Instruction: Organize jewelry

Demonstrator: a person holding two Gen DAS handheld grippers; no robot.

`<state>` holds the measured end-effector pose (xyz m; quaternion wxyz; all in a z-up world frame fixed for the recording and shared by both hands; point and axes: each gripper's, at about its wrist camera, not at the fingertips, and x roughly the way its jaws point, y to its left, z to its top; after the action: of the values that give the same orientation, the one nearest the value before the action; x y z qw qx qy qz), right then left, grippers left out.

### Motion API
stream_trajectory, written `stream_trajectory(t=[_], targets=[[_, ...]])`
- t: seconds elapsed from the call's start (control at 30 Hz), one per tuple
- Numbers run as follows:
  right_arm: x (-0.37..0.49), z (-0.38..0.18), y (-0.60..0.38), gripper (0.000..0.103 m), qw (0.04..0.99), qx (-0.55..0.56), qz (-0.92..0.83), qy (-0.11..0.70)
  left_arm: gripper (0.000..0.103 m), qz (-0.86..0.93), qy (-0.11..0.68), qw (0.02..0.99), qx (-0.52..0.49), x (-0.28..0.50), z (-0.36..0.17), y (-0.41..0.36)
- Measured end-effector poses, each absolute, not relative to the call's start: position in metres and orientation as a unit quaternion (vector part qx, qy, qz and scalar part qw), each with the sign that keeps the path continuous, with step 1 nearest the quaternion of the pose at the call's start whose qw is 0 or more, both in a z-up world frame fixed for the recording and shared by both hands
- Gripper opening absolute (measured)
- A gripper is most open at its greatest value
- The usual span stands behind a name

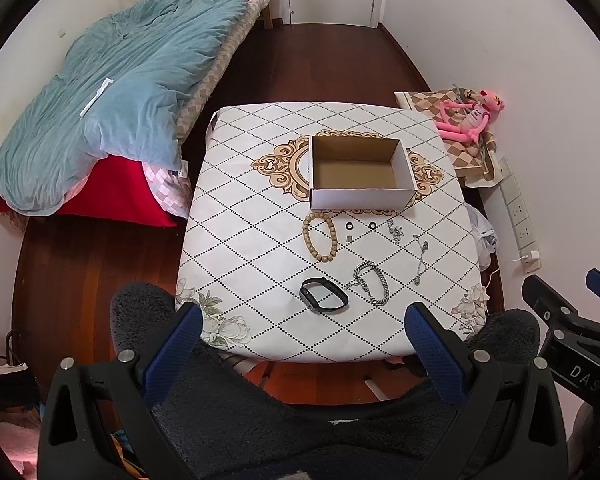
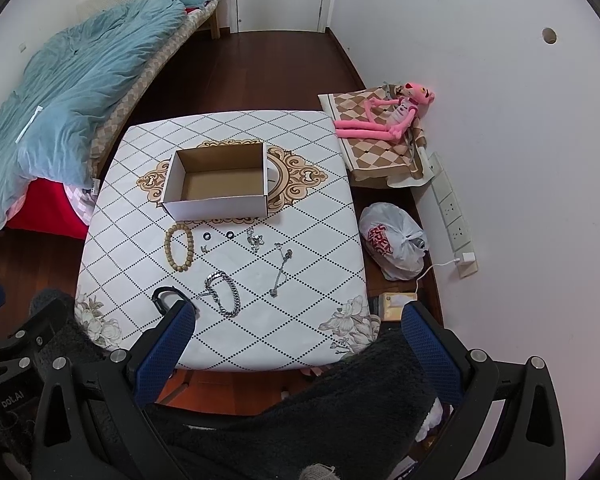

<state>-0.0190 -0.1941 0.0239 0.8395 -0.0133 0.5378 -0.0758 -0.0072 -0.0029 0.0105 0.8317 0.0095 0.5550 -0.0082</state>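
Left wrist view: left tongs (image 1: pixel 304 344) and right tongs (image 2: pixel 298 340), both wide, above bench (image 1: pixel 260 240); jewelry beside box (image 1: pixel 360 172).

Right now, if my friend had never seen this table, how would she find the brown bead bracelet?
Find the open cardboard box in the middle of the diamond-patterned table. Just in front of its left corner lies the bead bracelet, an oval loop. It is the only piece made of round tan beads; its neighbours are small black rings, silver chains and a black band.
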Motion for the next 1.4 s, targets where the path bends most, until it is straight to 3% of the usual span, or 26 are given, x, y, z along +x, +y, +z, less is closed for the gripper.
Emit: stream_trajectory(t=[0.77,1.1,1.4], targets=[[-0.011,0.019,-0.196,0.103,0.845,-0.008,-0.076,0.529,0.103,0.005,0.541,0.841,0.021,0.003,0.006,-0.002],[0.046,-0.100,-0.194,0.102,0.800,0.019,-0.052,0.597,0.103,0.060,0.578,0.812,0.056,0.057,-0.079,0.019],[0.070,-0.218,-0.157,0.071,0.761,-0.008,-0.026,0.648,0.103,0.098,0.616,0.773,0.114,0.078,-0.170,0.020]])
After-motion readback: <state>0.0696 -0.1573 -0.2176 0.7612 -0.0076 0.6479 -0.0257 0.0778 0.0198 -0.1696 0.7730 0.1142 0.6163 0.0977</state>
